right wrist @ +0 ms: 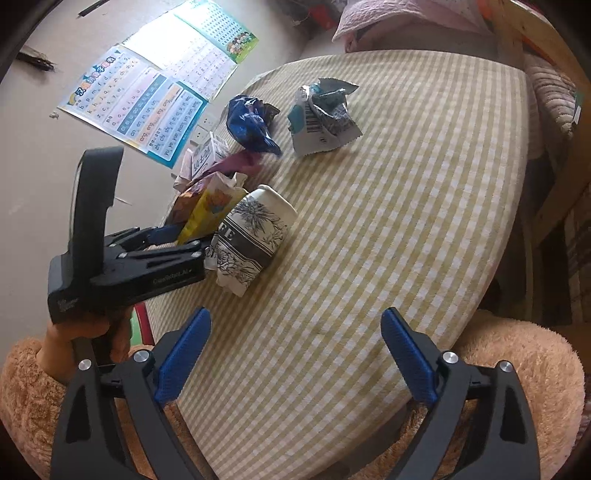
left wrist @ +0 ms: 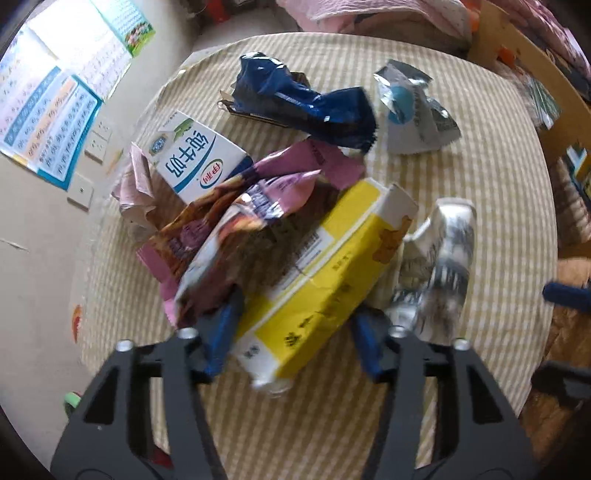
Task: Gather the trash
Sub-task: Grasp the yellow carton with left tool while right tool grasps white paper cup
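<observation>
Trash lies on a round table with a yellow checked cloth point(right wrist: 406, 221). My left gripper point(left wrist: 295, 314) points down at a yellow carton point(left wrist: 314, 280), and its blue pads press both sides of the carton's near end. A crumpled pink and purple snack bag point(left wrist: 251, 206) leans on the carton's left. On its right a paper cup point(left wrist: 439, 258) with a black floral print lies on its side. Behind are a white and blue milk carton point(left wrist: 195, 158), a dark blue wrapper point(left wrist: 306, 103) and a silver wrapper point(left wrist: 413, 114). My right gripper point(right wrist: 295, 317) hangs open over bare cloth.
Learning posters point(right wrist: 147, 96) and wall sockets are on the wall left of the table. A wooden frame point(right wrist: 546, 74) stands at the right and pink bedding point(left wrist: 369, 14) behind. A person's fluffy brown sleeve point(right wrist: 517, 350) lies along the table's near edge.
</observation>
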Motion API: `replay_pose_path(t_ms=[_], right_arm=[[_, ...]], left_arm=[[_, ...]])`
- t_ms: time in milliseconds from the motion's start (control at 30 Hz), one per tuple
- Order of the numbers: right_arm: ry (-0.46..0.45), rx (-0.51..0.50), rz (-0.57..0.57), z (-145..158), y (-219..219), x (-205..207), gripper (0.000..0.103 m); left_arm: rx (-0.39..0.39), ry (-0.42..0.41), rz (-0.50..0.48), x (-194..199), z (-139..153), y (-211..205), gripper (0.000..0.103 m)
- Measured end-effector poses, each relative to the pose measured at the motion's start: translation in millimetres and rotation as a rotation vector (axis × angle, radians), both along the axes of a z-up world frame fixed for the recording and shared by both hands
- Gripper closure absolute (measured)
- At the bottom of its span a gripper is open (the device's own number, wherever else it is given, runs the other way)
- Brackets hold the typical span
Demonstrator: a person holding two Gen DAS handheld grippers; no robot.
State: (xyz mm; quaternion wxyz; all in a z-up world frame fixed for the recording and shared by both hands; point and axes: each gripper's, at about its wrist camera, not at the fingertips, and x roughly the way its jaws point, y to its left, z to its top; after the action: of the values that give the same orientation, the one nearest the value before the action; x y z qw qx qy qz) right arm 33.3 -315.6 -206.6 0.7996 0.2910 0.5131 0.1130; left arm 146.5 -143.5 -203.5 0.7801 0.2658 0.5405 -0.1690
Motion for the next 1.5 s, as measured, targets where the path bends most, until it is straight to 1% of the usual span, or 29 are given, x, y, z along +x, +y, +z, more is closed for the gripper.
replay_pose_path(t_ms=[100, 200, 267, 333, 400, 467, 600, 700, 867, 933, 967, 1000, 1033, 1067, 1133, 1267, 1333, 1433, 1467, 1500], right_arm=[[0.010, -0.016, -0.002, 0, 2, 1, 0.013], [0.018, -0.022, -0.012, 1, 1, 2, 0.013], [0.021, -0.031, -0.013, 1, 2, 2, 0.013], [0.029, -0.047, 0.001, 1, 6, 5, 0.013], [0.046, -0.066, 0.021, 2, 12, 9, 0.013], [0.042, -0.073, 0.029, 6, 19, 13, 0.013], [0.006, -0.108, 0.051, 20, 34, 29, 0.013], [0.027, -0.106, 0.047, 21, 47, 52, 0.013], [0.111, -0.106, -0.003, 5, 59, 83, 0.013], [0.137, -0.108, -0.008, -2, 64, 93, 0.017], [0.133, -0.128, -0.003, -3, 67, 96, 0.020], [0.119, -0.145, 0.014, -1, 71, 98, 0.034], [0.116, -0.151, 0.035, 0, 74, 99, 0.044], [0.114, -0.146, 0.050, 0, 76, 99, 0.052], [0.092, -0.152, 0.079, 5, 80, 95, 0.058], [0.028, -0.183, 0.130, 21, 84, 74, 0.058], [0.011, -0.186, 0.145, 26, 86, 62, 0.059], [-0.005, -0.194, 0.157, 33, 89, 46, 0.061], [-0.008, -0.191, 0.156, 33, 90, 40, 0.061], [-0.010, -0.186, 0.151, 33, 90, 36, 0.061]], left_arm=[[-0.011, 0.014, 0.001, -12, 5, 7, 0.067], [-0.063, 0.039, 0.062, -24, 11, 26, 0.071], [-0.107, 0.035, 0.111, -33, 18, 41, 0.072], [-0.157, 0.043, 0.170, -41, 22, 55, 0.073], [-0.232, 0.062, 0.246, -49, 28, 75, 0.074], [-0.287, 0.060, 0.320, -57, 33, 96, 0.074], [-0.388, 0.058, 0.432, -72, 40, 126, 0.074], [-0.443, 0.062, 0.488, -83, 45, 144, 0.074], [-0.447, 0.043, 0.494, -94, 49, 154, 0.073], [-0.453, 0.050, 0.502, -95, 46, 156, 0.072], [-0.453, 0.055, 0.505, -94, 44, 156, 0.072], [-0.456, 0.060, 0.506, -96, 43, 159, 0.072], [-0.458, 0.065, 0.507, -96, 41, 160, 0.072], [-0.458, 0.070, 0.508, -95, 38, 161, 0.072], [-0.458, 0.084, 0.512, -94, 33, 161, 0.071], [-0.454, 0.096, 0.522, -92, 24, 162, 0.070], [-0.453, 0.096, 0.529, -90, 20, 162, 0.070], [-0.435, 0.090, 0.531, -85, 16, 160, 0.067], [-0.427, 0.085, 0.530, -83, 15, 158, 0.061], [-0.418, 0.077, 0.529, -81, 14, 157, 0.052]])
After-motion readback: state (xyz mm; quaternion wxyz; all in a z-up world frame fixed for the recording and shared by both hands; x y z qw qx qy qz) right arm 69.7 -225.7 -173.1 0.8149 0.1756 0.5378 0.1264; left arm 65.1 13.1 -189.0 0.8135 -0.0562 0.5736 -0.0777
